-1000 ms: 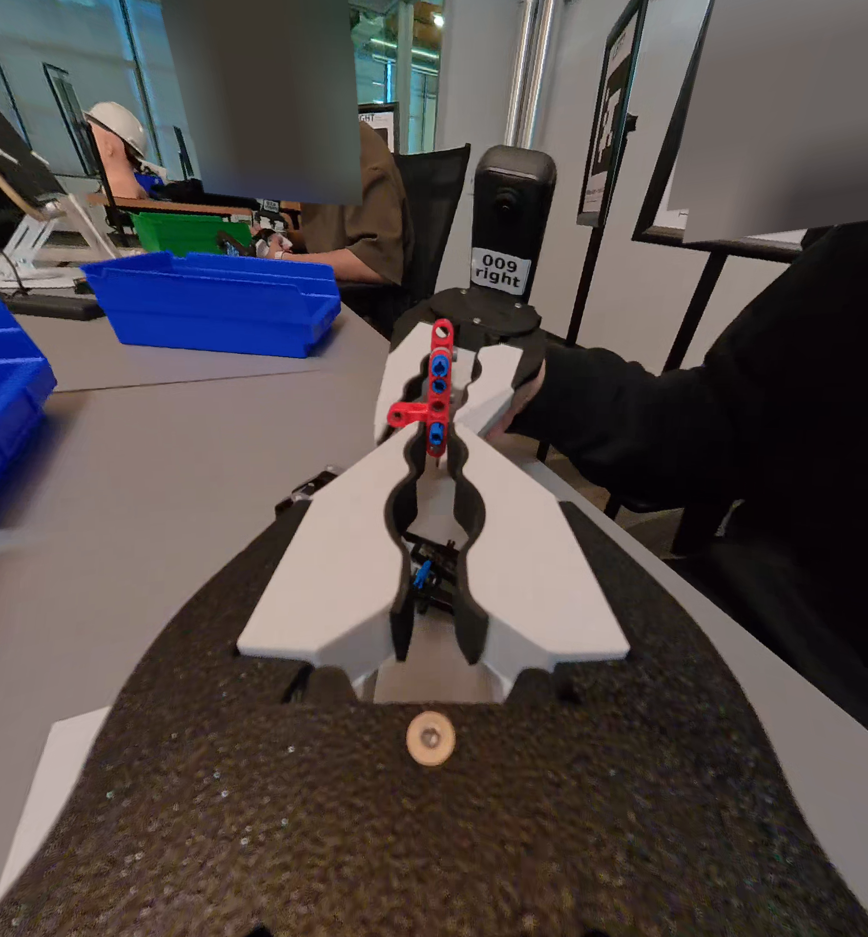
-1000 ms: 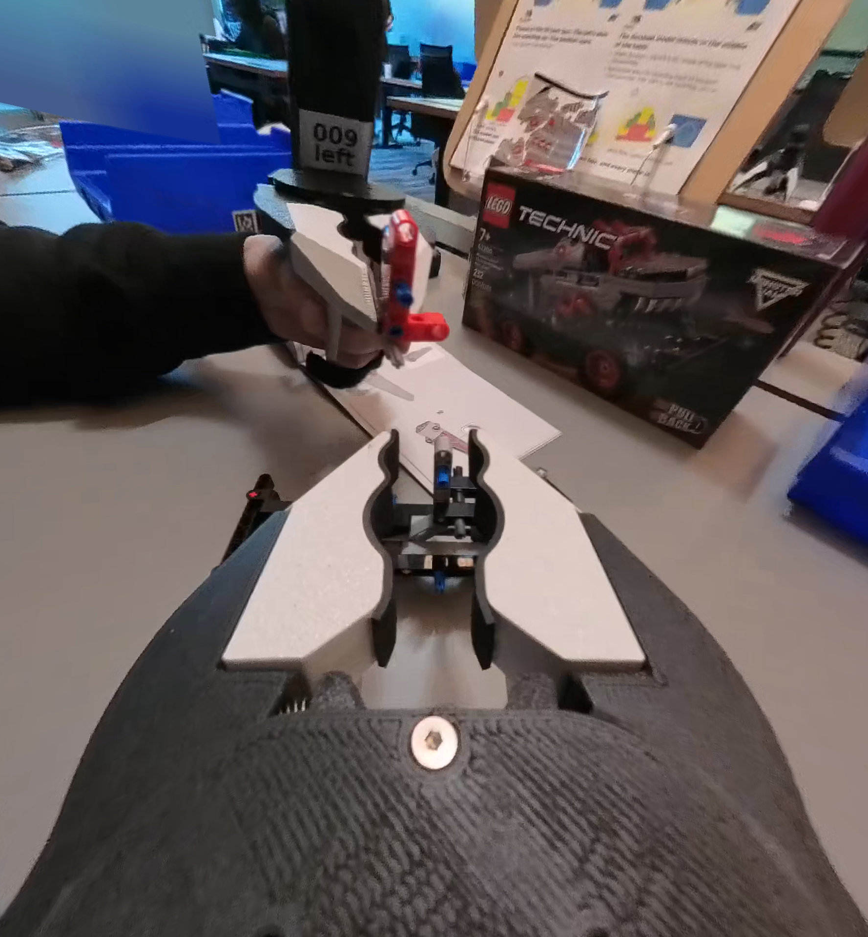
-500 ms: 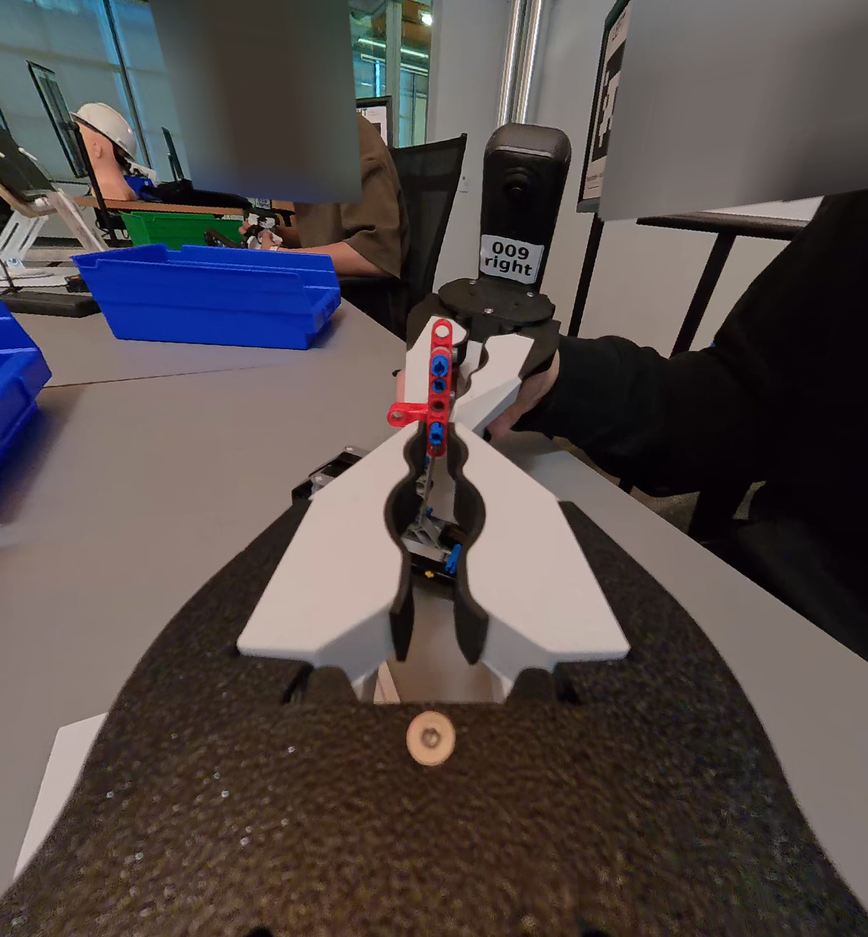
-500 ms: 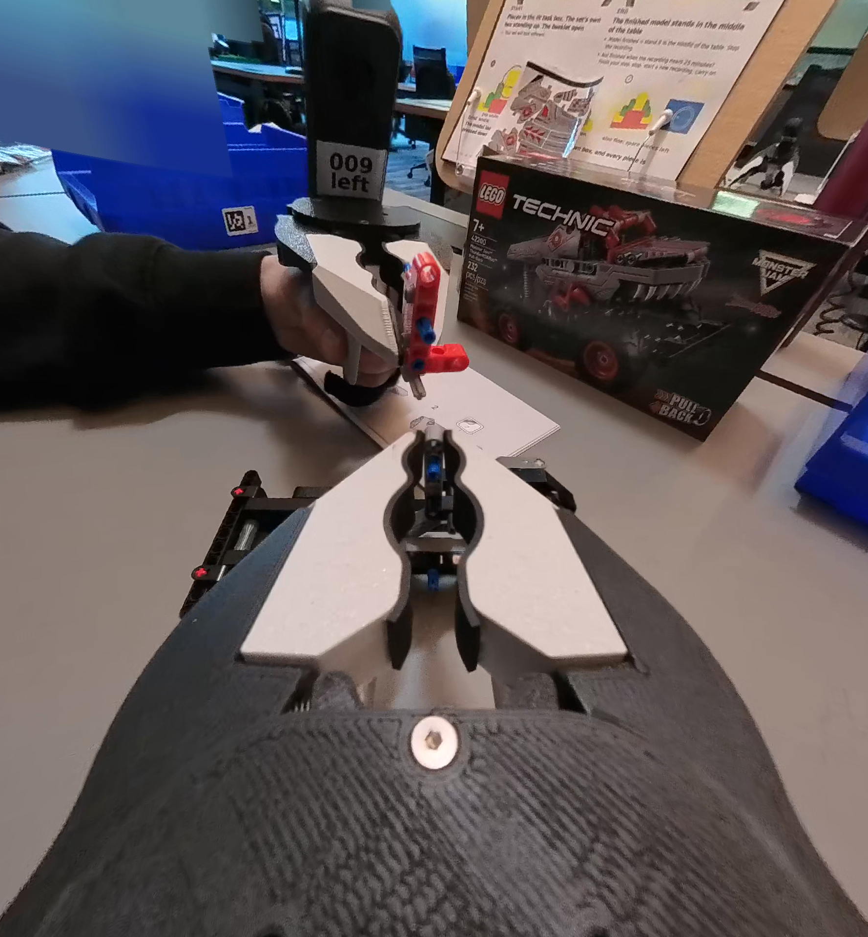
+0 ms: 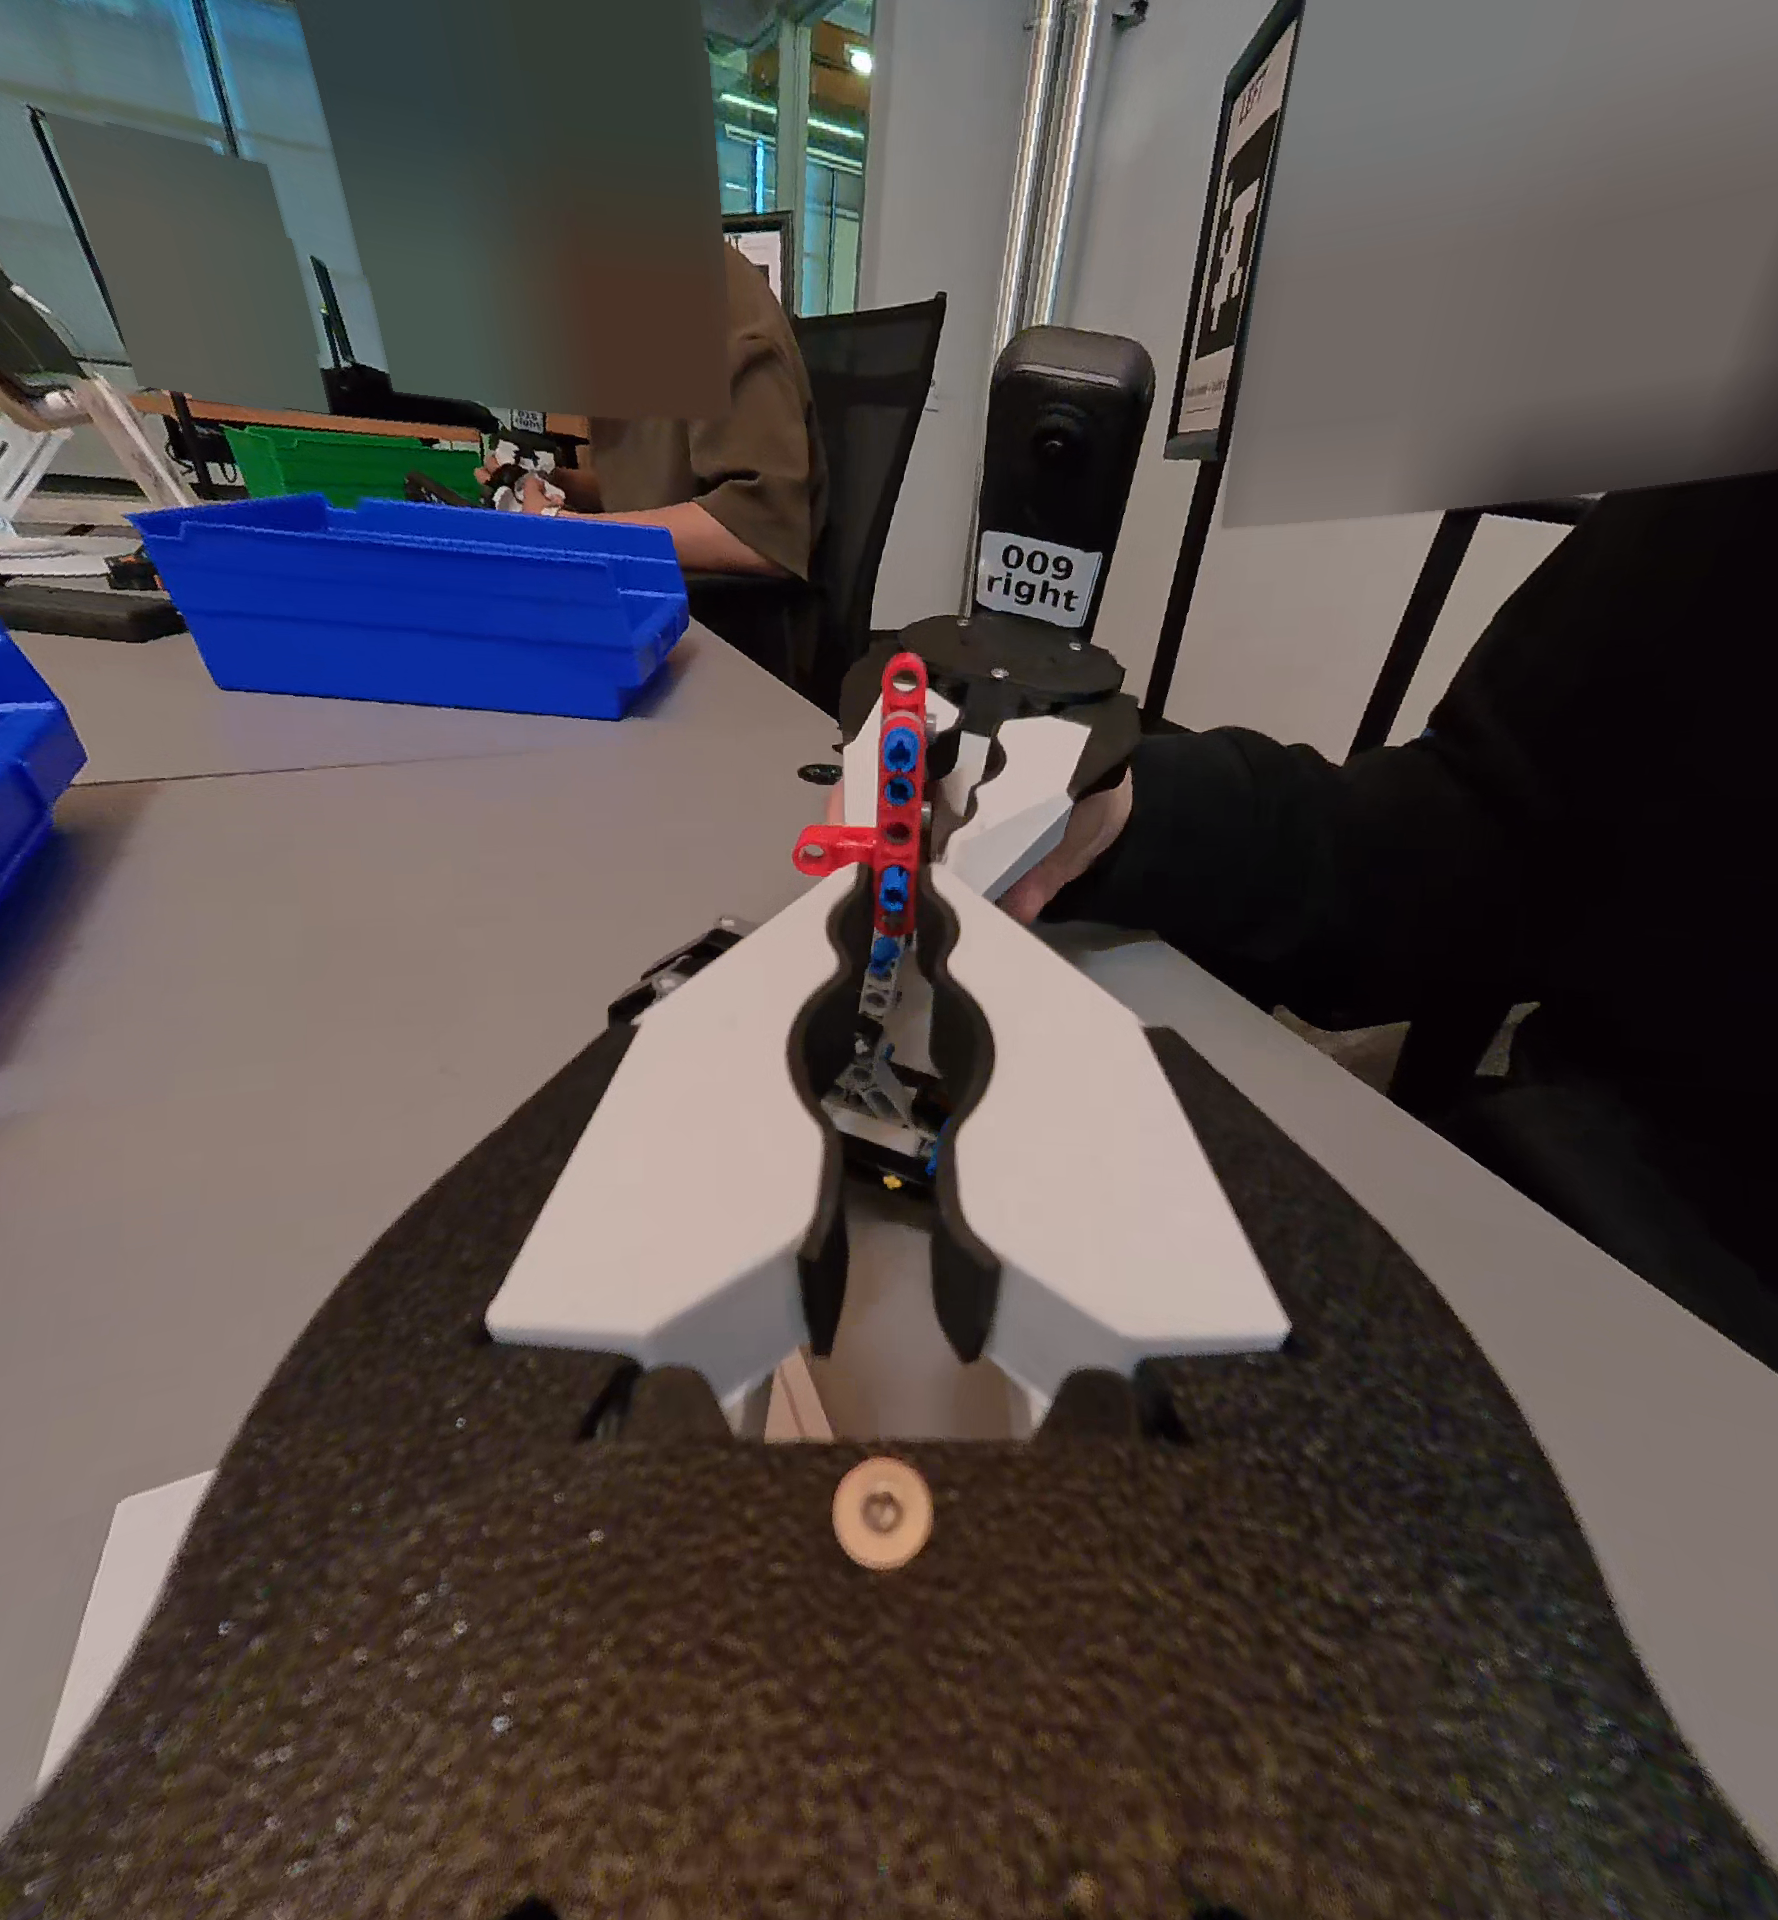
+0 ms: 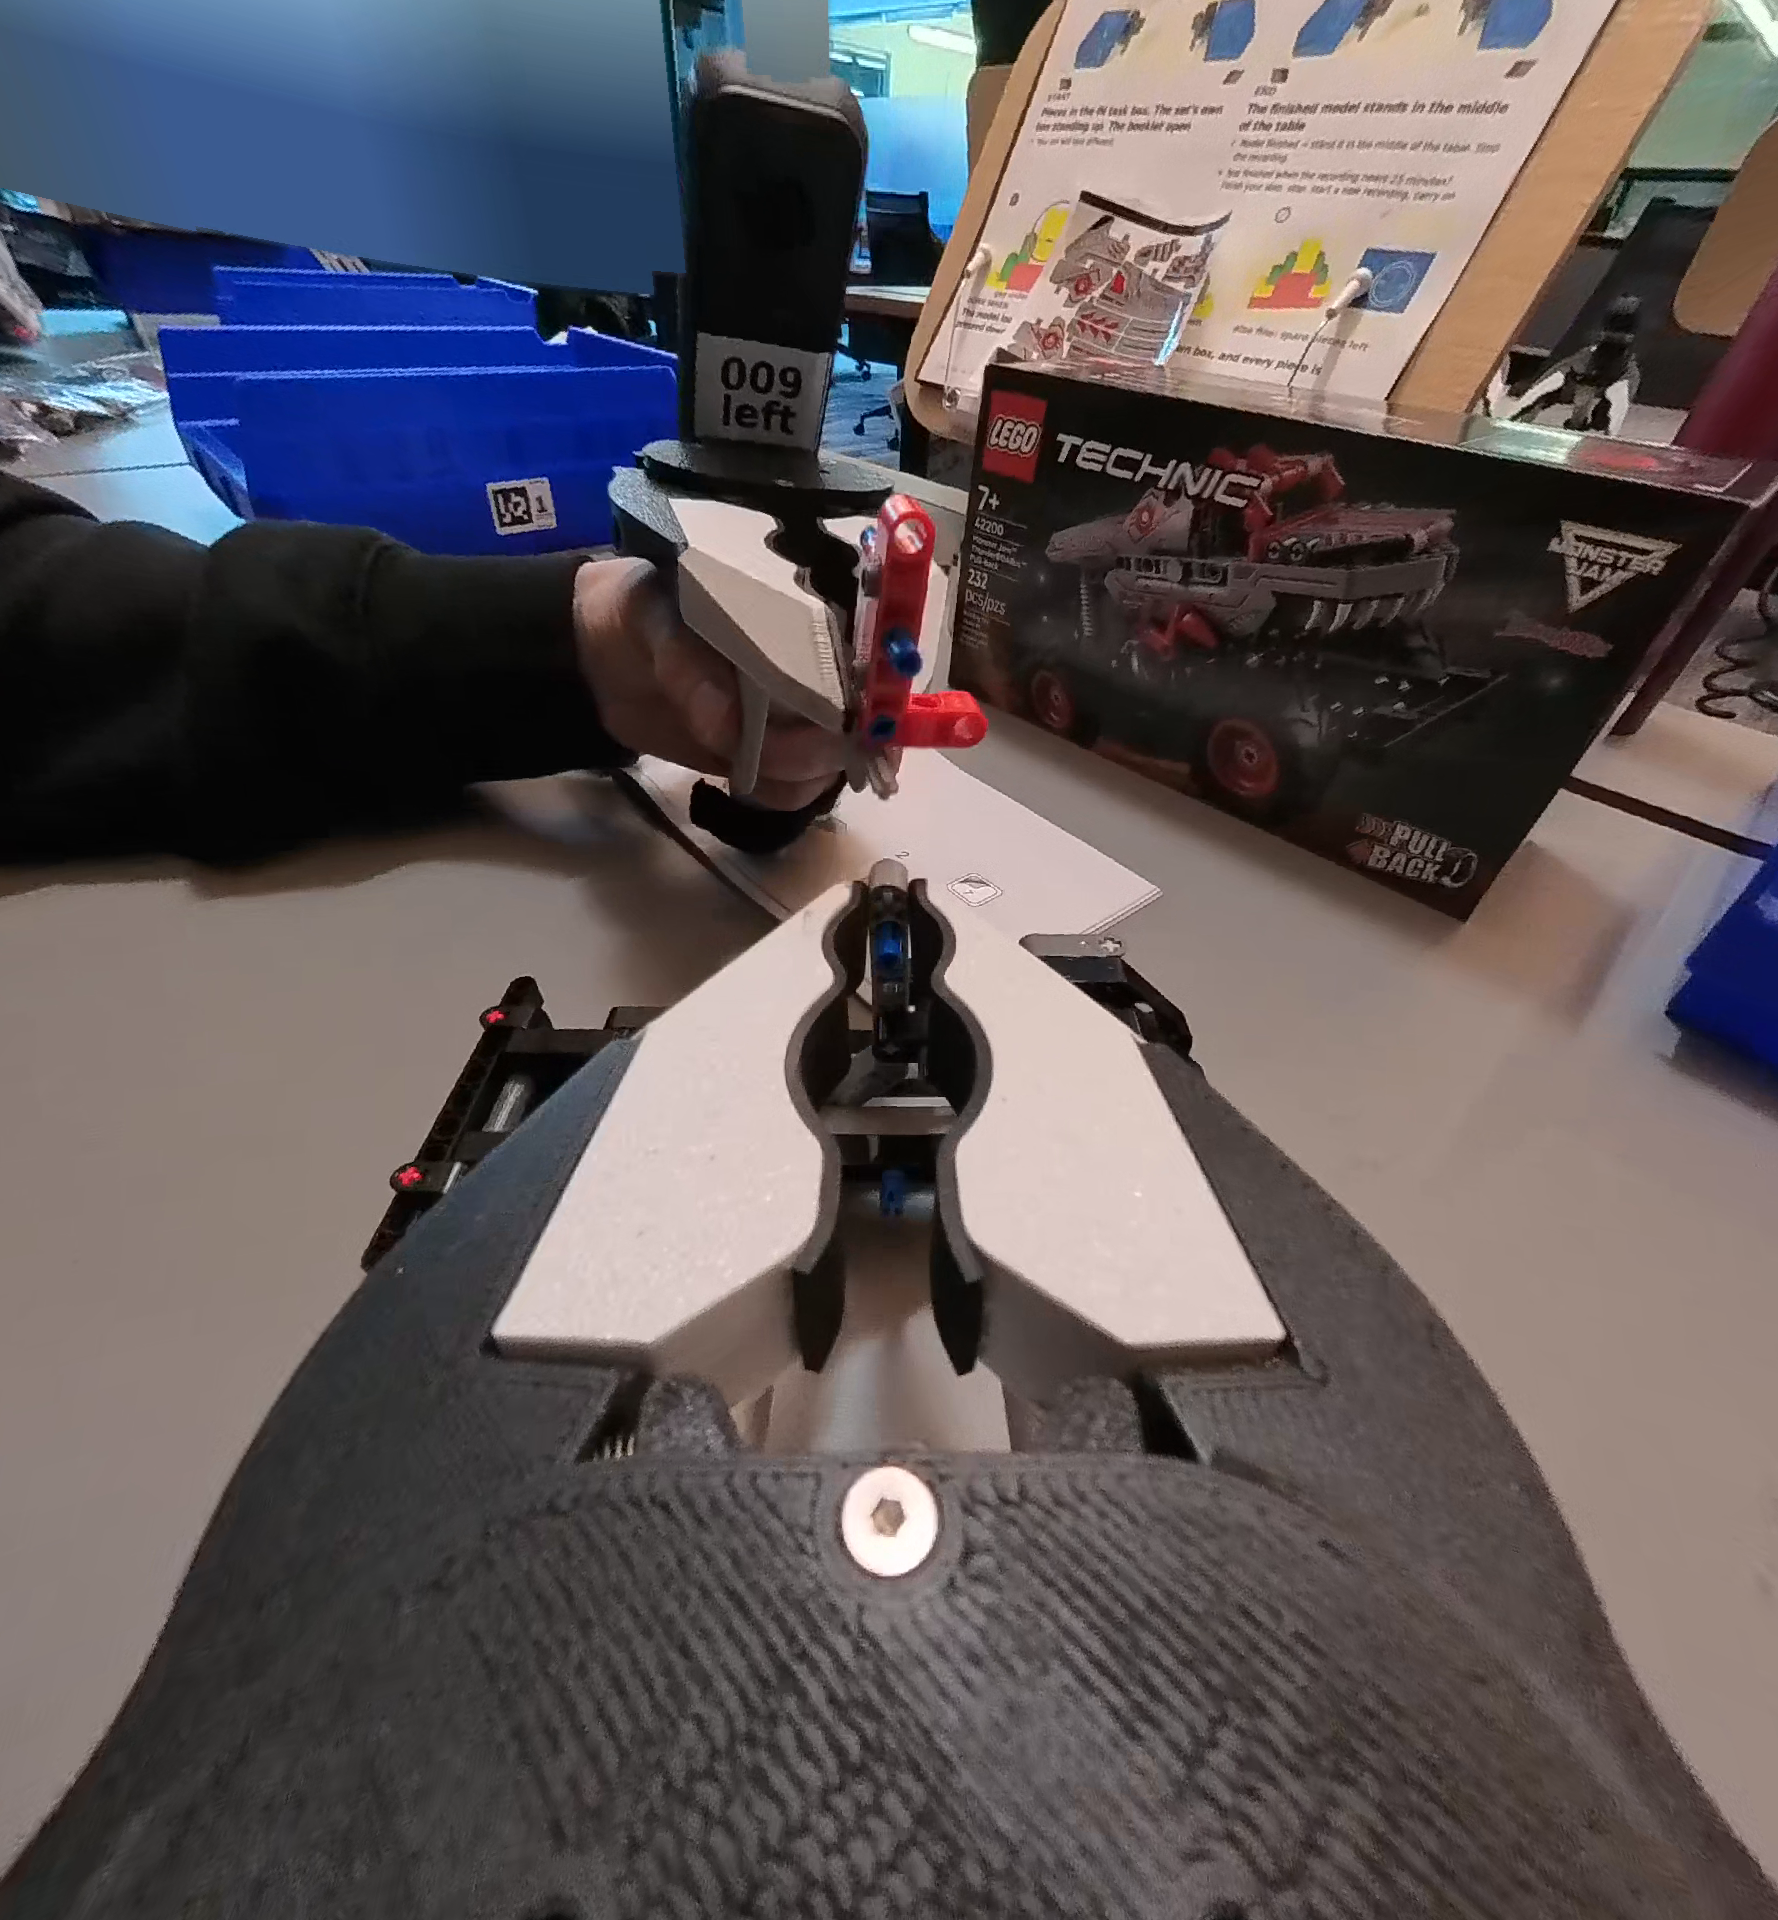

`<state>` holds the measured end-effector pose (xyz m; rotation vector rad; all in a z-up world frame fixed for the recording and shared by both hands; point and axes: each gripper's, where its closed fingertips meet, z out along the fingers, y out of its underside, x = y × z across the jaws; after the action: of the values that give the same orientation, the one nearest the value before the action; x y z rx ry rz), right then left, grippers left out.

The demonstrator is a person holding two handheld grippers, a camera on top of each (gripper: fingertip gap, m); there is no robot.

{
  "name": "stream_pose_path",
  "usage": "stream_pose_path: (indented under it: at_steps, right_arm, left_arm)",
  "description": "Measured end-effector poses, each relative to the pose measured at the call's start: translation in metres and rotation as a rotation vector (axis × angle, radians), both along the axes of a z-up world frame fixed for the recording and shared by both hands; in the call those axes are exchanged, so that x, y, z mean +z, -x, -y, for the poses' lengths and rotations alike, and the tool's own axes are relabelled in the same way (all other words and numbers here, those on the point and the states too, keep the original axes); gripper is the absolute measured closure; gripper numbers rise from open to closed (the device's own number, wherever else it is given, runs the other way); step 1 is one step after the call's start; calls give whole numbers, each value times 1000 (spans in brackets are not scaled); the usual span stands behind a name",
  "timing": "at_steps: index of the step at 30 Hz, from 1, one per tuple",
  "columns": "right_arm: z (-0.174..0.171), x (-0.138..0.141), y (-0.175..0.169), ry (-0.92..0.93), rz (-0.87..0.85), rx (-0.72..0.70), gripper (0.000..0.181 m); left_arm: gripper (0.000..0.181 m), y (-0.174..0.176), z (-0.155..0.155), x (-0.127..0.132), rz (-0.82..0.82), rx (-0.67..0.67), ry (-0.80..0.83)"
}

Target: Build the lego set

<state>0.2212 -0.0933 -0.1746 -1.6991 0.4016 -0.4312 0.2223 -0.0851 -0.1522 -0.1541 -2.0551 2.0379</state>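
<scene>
Left gripper (image 5: pixel 890 914) is clamping the red beam (image 5: pixel 897 795) upright at frame centre by its lower end, right gripper (image 6: pixel 890 914) is pinching the grey post of the black chassis (image 6: pixel 890 1049) on the table (image 6: pixel 189 1039), both parts looking light, rigid, slick, best gripped on flat sides

Bright even indoor light, soft shadows, wide-angle edge distortion

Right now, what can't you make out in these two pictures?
- Black chassis, right wrist view: mostly hidden under the right gripper.
- Grey upright piece, left wrist view: its base is screened by the left gripper.
- Blue bin, right wrist view: blurred, cut off at the edge.
</scene>
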Motion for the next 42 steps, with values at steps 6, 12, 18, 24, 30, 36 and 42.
stream_pose_path:
  at_steps: [6,12,18,24,30,36,42]
  right_arm:
    - [6,0,-2,-12,-33,33,176]
    - [13,24,13,-223,-46,196,176]
    - [12,25,18,-233,-48,246,176]
    - [9,27,19,-243,-43,267,176]
    - [9,27,19,-245,-42,269,176]
    - [6,24,20,-222,-39,273,176]
    - [6,25,20,-224,-39,272,176]
  left_arm:
    - [178,6,3,5,41,15,1]
    - [177,13,9,5,39,1,-1]
    - [177,14,10,10,37,11,27]
    - [177,18,10,13,63,4,27]
    - [177,21,11,11,52,-15,33]
    - [177,20,12,8,41,-15,28]
    - [177,20,12,8,32,-10,43]
